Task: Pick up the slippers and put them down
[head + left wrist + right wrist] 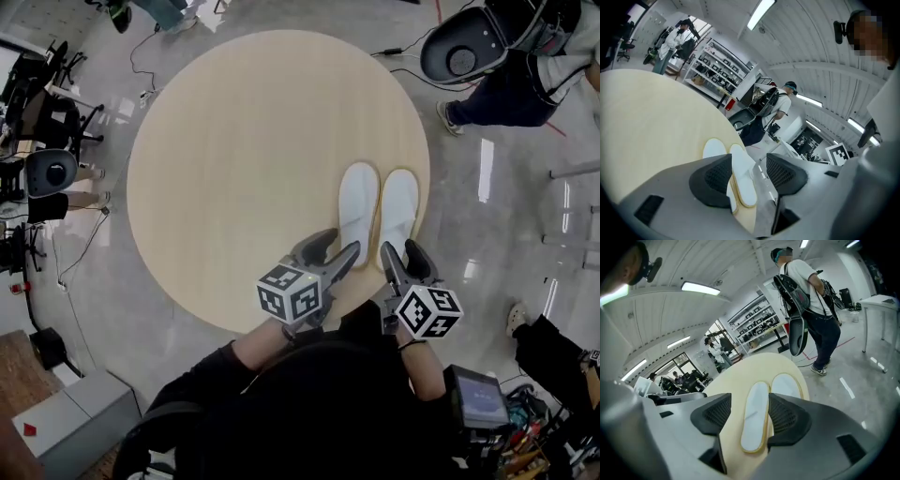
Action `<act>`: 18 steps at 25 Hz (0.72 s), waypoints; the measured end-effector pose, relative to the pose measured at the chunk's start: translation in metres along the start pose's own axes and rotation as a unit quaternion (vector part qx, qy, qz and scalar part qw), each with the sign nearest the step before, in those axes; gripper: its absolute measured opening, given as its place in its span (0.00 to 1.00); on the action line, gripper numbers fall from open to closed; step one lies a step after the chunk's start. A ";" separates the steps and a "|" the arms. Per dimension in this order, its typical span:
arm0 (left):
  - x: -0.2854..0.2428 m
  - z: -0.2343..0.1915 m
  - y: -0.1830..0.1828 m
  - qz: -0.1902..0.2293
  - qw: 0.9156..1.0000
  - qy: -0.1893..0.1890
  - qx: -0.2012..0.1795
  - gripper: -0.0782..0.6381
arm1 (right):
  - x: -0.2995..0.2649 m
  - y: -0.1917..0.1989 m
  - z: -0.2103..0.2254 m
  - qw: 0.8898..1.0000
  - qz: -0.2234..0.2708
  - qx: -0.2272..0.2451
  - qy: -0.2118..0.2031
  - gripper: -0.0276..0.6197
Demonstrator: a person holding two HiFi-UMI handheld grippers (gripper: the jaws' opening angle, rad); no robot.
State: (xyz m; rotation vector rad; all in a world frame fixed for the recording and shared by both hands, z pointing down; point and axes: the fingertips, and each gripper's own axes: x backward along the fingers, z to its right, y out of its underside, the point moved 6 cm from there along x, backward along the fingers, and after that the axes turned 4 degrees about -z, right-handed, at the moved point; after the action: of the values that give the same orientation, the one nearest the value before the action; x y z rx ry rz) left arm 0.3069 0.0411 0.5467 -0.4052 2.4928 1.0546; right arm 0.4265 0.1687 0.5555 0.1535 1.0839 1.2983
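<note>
Two white slippers lie side by side on the round beige table [244, 159], near its front right edge: the left slipper [358, 211] and the right slipper [398, 214]. My left gripper [339, 248] is open just short of the left slipper's heel. My right gripper [400, 253] is open just short of the right slipper's heel. Nothing is held. In the left gripper view the pair [743, 180] shows between and beyond the open left gripper [749, 176]. In the right gripper view one slipper [754, 420] lies beyond the gap of the open right gripper [749, 417], the other slipper [787, 386] to its right.
A person with a backpack [525, 66] stands past the table's far right edge, also seen as a person [806, 301] in the right gripper view. Office chairs [47, 173] and cables lie on the floor at left. Shelving [712, 65] stands in the background.
</note>
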 end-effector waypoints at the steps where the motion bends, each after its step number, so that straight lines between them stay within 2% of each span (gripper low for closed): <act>1: -0.007 -0.005 0.000 -0.004 1.000 -0.003 0.003 0.42 | -0.005 -0.001 0.005 1.000 -0.004 0.002 0.006 0.41; 6: -0.051 -0.030 0.004 -0.021 0.999 -0.035 0.011 0.42 | -0.035 -0.010 0.050 0.999 -0.022 0.007 0.036 0.41; 10: -0.094 -0.050 0.015 -0.048 0.997 -0.048 0.028 0.42 | -0.065 -0.007 0.087 0.998 -0.051 0.002 0.044 0.41; 18: -0.112 -0.070 0.021 -0.068 0.994 -0.069 0.040 0.42 | -0.085 -0.001 0.097 0.997 -0.075 -0.004 0.036 0.41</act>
State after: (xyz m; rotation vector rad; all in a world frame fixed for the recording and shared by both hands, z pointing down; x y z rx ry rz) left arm 0.3784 0.0163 0.6565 -0.4543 2.3400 0.8944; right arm 0.5065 0.1430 0.6538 0.0195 1.1287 1.1809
